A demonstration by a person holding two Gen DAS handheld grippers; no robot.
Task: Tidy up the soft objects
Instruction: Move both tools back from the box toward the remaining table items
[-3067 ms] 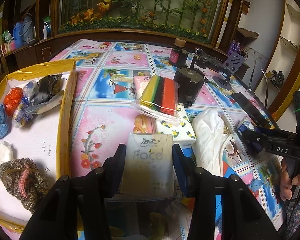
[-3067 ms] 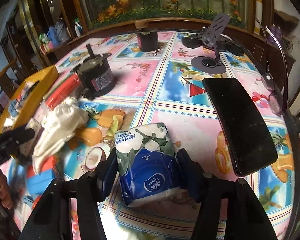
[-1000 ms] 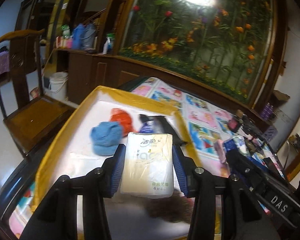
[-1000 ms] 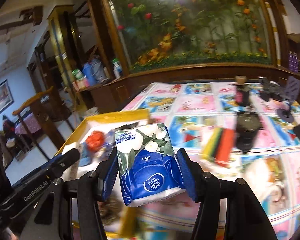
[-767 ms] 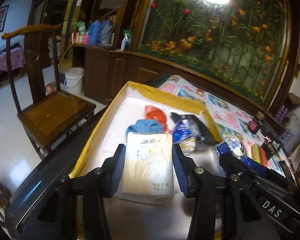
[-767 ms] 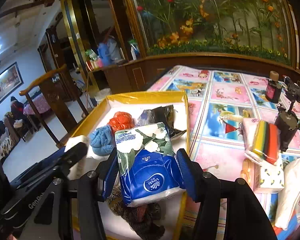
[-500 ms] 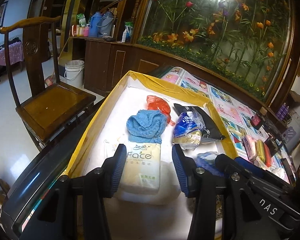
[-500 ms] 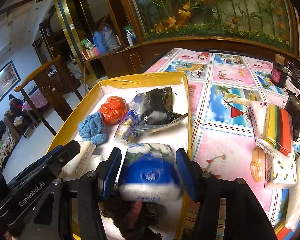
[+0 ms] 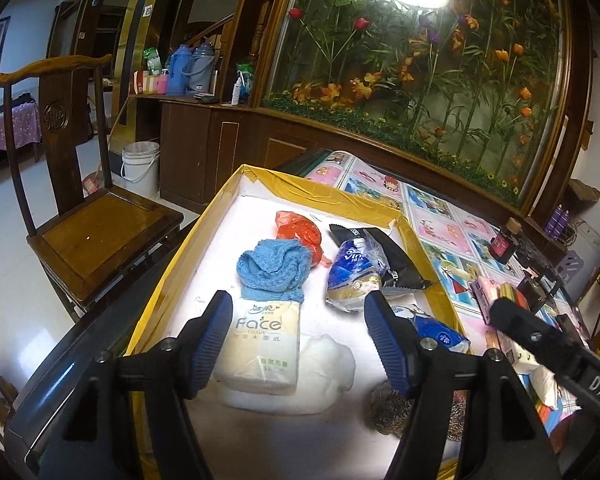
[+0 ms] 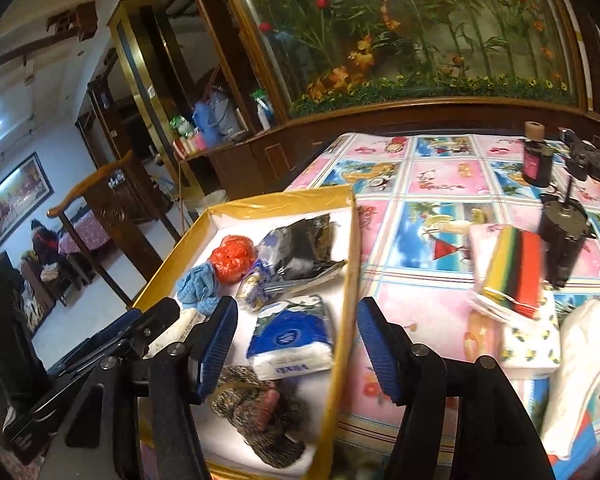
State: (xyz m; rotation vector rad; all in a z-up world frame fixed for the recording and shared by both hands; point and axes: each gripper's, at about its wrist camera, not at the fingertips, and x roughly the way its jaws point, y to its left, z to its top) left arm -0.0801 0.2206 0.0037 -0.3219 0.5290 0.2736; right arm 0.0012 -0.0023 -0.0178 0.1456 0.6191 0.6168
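Note:
A yellow-rimmed box (image 9: 256,178) with a white floor holds soft things. My left gripper (image 9: 300,336) is open above it, and the cream "Face" tissue pack (image 9: 262,340) lies free between its fingers on a white wad (image 9: 324,364). My right gripper (image 10: 296,344) is open over the same box (image 10: 284,202), and the blue Vinda tissue pack (image 10: 292,336) lies loose below it. A blue knit cloth (image 9: 274,268), an orange bag (image 9: 300,232) and a knitted brown item (image 10: 260,412) also lie in the box.
On the patterned tablecloth (image 10: 432,176) to the right lie a rainbow-striped cloth pack (image 10: 512,272), a lemon-print tissue pack (image 10: 532,340), a white cloth (image 10: 580,364), a black motor (image 10: 564,236) and a dark bottle (image 10: 536,156). A wooden chair (image 9: 88,232) stands left of the table.
Both grippers carried their tissue packs from the table to over the box, opened and let them drop. Both packs now lie in the box, and the jaws are wider.

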